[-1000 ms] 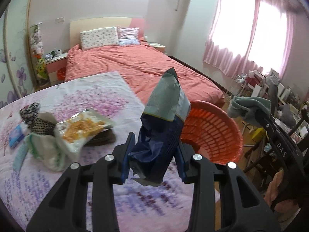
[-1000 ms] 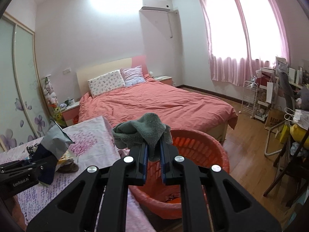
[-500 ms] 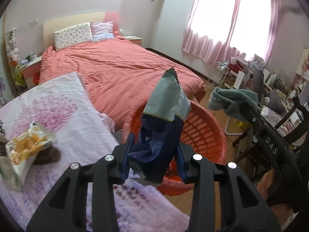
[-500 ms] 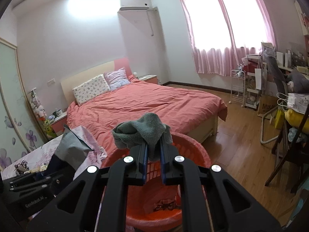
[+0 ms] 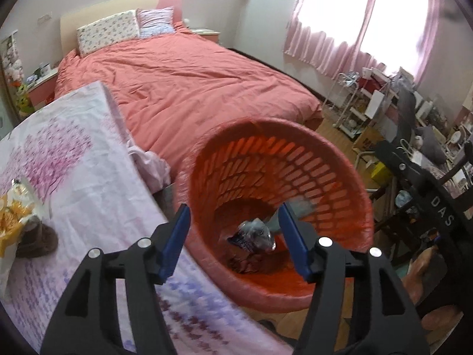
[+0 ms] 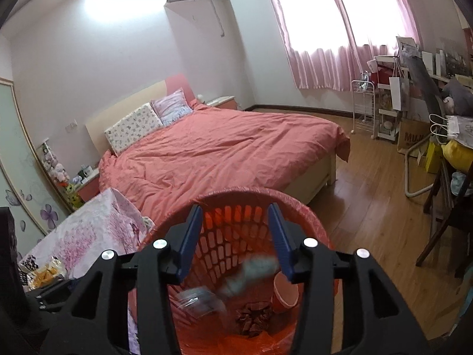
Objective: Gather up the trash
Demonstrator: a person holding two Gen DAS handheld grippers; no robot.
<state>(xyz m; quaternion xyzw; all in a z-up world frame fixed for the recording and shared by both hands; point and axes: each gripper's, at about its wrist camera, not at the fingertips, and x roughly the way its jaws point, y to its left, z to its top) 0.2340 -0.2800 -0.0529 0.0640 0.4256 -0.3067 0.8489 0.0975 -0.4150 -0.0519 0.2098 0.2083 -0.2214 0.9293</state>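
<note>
Below both sets of jaws sits the orange basket [image 5: 325,159], mouth up, beside the tabletop [image 5: 74,159] edge. Left gripper [image 5: 235,239] and right gripper [image 6: 235,238] are each over the basket mouth, jaws opening, nothing between the pads.

Trash inside, seen past the jaws:
- 1 crumpled blue-and-silver wrapper [image 5: 251,236], low between the left jaws
- 1 grey-green blur [image 6: 251,272] below the right jaws (looks like a cloth mid-fall, too smeared to be sure)
- 1 clear plastic piece [image 6: 198,301], below-left of the right jaws
- 1 pinkish cup [image 6: 285,291], under the right-hand pad
- 1 dark brown clump [image 6: 254,316] on the bottom

Still out, left of the left jaws on the tabletop: 1 yellow snack bag [image 5: 11,222], and 1 brown lump [image 5: 38,238] touching it. Count: 2 at least; frame edge cuts off anything further.

Risks, my read:
- Basket stands hard against the tabletop edge; a low swing back toward the snack bag could clip the rim and tip it.
- Snack bag looks open with contents showing; a pinch on the wrong end would likely spill it on the cloth.
- Both grippers crowd the same opening (right gripper's body shows at the right of the left view), so leaving together risks a knock.
</note>
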